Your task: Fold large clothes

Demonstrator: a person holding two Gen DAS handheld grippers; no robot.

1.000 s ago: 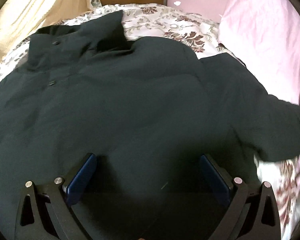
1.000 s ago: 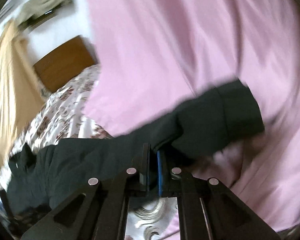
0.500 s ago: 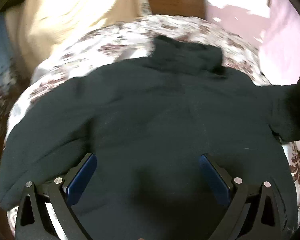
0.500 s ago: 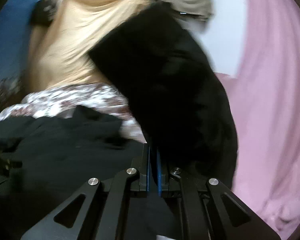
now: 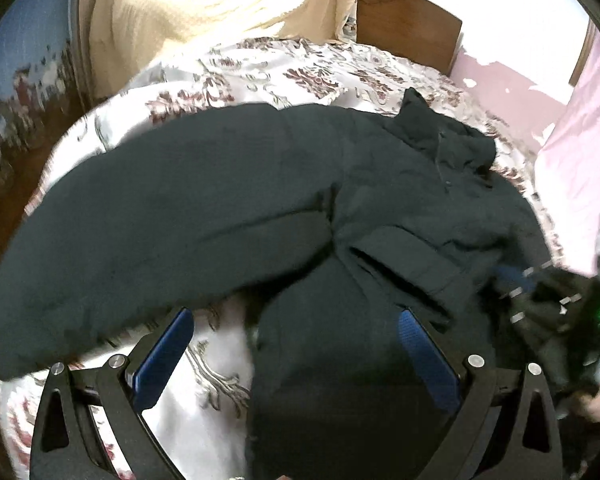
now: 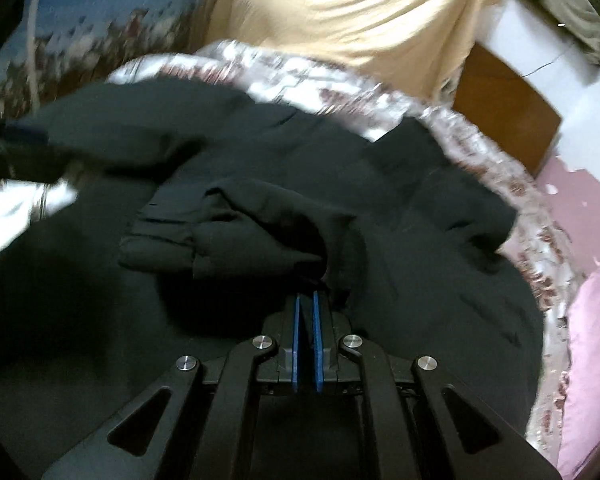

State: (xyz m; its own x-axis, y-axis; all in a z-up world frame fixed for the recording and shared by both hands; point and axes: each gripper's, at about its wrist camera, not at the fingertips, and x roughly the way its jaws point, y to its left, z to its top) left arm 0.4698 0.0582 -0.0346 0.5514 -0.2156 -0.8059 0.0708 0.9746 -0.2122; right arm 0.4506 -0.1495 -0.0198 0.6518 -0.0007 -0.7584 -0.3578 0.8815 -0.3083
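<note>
Only the left view shows the collar (image 5: pixel 440 136); left gripper (image 5: pixel 296 354) gapes over the jacket (image 5: pixel 220 208), right gripper (image 6: pixel 304 316) seemingly pinching a sleeve (image 6: pixel 236 232).

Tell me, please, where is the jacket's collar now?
In the left wrist view the collar lies upper right, at the far end of the dark jacket, on the floral bedspread near the wooden headboard.
</note>
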